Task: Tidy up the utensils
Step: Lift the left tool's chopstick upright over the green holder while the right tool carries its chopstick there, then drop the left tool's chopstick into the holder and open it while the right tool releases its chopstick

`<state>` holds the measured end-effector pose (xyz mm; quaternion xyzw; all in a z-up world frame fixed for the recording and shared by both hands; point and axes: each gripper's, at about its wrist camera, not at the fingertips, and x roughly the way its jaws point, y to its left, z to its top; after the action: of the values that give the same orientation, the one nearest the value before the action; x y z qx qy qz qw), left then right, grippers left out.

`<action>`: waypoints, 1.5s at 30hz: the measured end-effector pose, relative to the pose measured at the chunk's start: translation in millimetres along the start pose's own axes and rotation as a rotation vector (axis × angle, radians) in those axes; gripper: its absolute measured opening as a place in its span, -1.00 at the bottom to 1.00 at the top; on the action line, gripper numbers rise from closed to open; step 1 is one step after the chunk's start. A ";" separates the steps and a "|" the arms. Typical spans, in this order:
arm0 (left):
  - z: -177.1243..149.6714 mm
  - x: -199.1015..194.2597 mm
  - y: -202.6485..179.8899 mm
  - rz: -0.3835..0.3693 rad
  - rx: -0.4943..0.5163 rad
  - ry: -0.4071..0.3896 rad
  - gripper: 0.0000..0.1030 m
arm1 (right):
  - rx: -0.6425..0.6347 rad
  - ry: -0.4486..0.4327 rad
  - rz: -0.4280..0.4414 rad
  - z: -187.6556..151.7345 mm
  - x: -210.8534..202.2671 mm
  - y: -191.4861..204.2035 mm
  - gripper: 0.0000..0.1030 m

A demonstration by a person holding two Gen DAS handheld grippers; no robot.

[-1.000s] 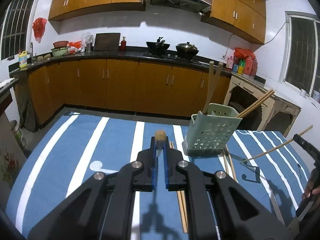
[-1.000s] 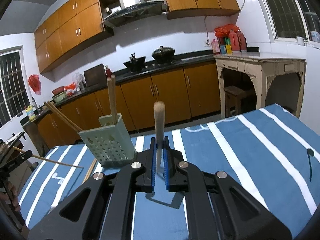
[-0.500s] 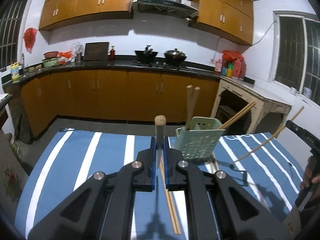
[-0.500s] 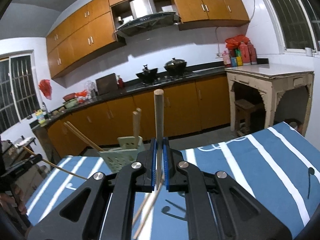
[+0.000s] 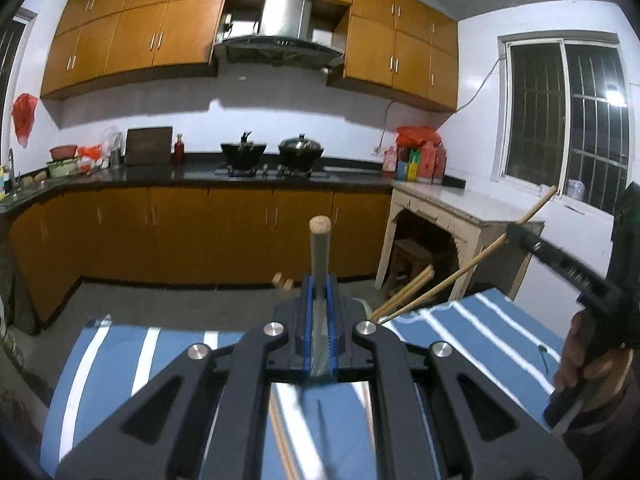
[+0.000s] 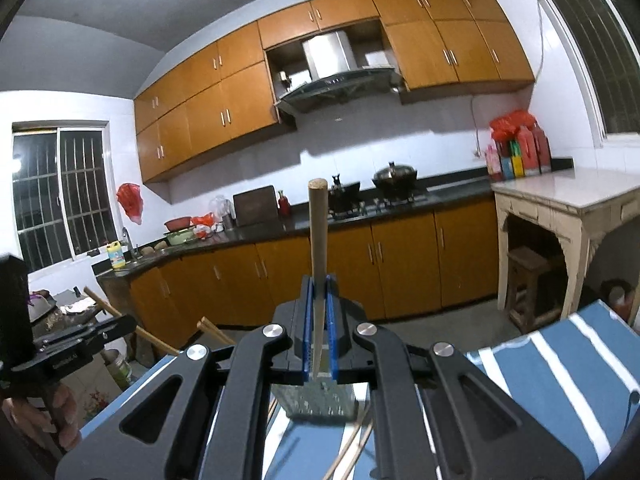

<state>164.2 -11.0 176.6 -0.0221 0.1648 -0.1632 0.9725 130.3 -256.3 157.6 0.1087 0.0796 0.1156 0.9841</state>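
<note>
1. Left tool (image 5: 319,312) is clenched on a wooden-handled utensil (image 5: 320,240). The stick pokes straight up out of the blue pads, with its rounded end above the tool.
2. Right tool (image 6: 319,320) is clamped on a chopstick (image 6: 318,248) the same way, upright between the blue pads, flat cut end at the top.
3. The green utensil basket (image 6: 316,402) sits on the bench (image 6: 560,392), which has a blue cloth with white stripes. In the right wrist view the basket is right below the right tool, mostly hidden by it. You only see a chunk of its perforated wall through the gap.
4. From the left wrist view, a few chopsticks (image 5: 412,286) lean out of the basket toward the right, just past the left tool. The basket itself is basically covered there.
5. Loose chopsticks (image 6: 352,452) lie on the cloth in front of the basket, nearer the camera.
6. Behind the bench there's the kitchen counter (image 5: 200,176) with a wok and a pot on the stove.
</note>
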 end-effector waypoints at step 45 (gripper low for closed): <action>-32.2 36.2 38.6 0.197 -0.052 0.061 -0.39 | 0.028 0.211 -0.116 -54.8 36.2 -15.9 -0.55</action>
<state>198.0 14.1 131.2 -0.0261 0.2000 -0.0632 0.9774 158.5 -251.8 96.4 0.1047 0.1903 0.0681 0.9737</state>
